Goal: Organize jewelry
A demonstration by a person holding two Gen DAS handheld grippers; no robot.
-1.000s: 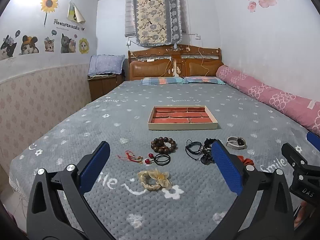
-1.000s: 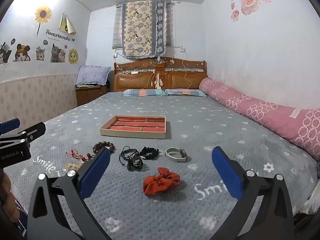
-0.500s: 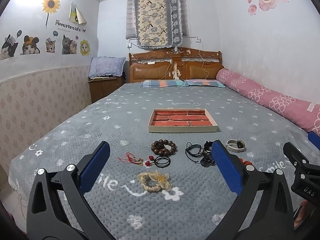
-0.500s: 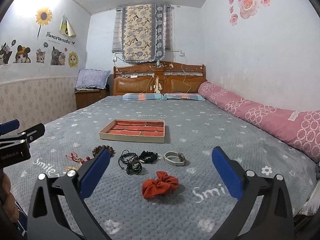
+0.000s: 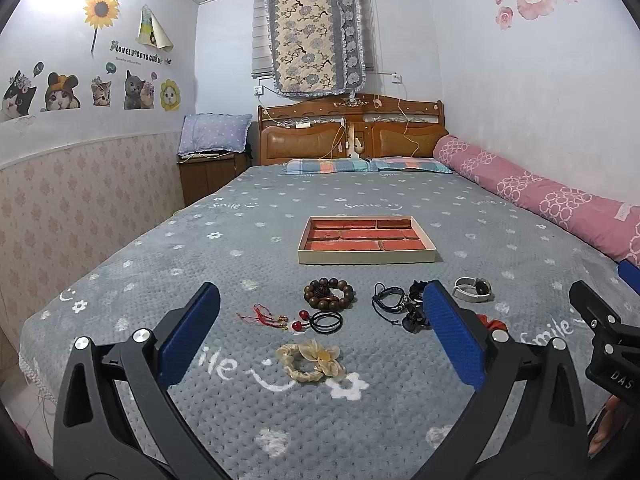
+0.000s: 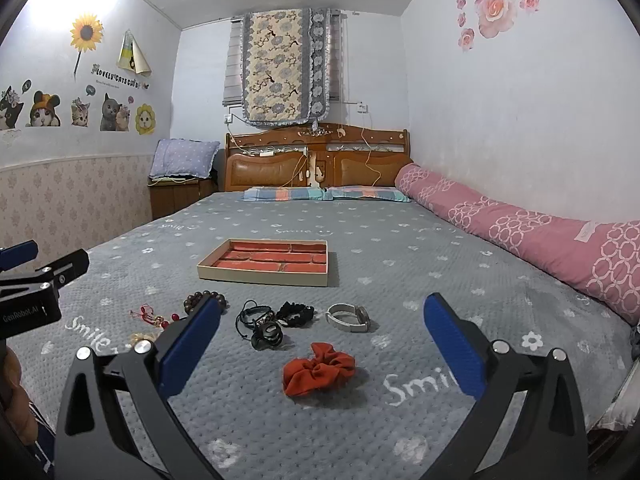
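A: Since every compartment of the tray (image 5: 366,256) shows bare red lining, I log progress as nil; nothing is sorted yet.

B: Agreed. Tray sits mid-bed on the grey bedspread (image 5: 500,408), long axis running left-right, its long cream wall facing the near edge.

A: Items, all loose on the bedspread near of the tray: wooden bead bracelet (image 5: 329,294), red cord charm (image 5: 262,317), black hair ties with red beads (image 5: 320,320), cream flower scrunchie (image 5: 310,360), black cord tangle (image 6: 260,322), black scrunchie (image 6: 296,314), watch (image 6: 348,317), orange scrunchie (image 6: 318,368).

B: Watch lies on its side, band looped, long axis roughly left-right. The soft pieces have no clear heading.

A: Tongs: left gripper (image 5: 320,328) spread wide, holding nothing, flower scrunchie between its fingers in view. Right gripper (image 6: 322,338) likewise spread and bare, orange scrunchie centred ahead.

B: Judgement: eight items left to place.
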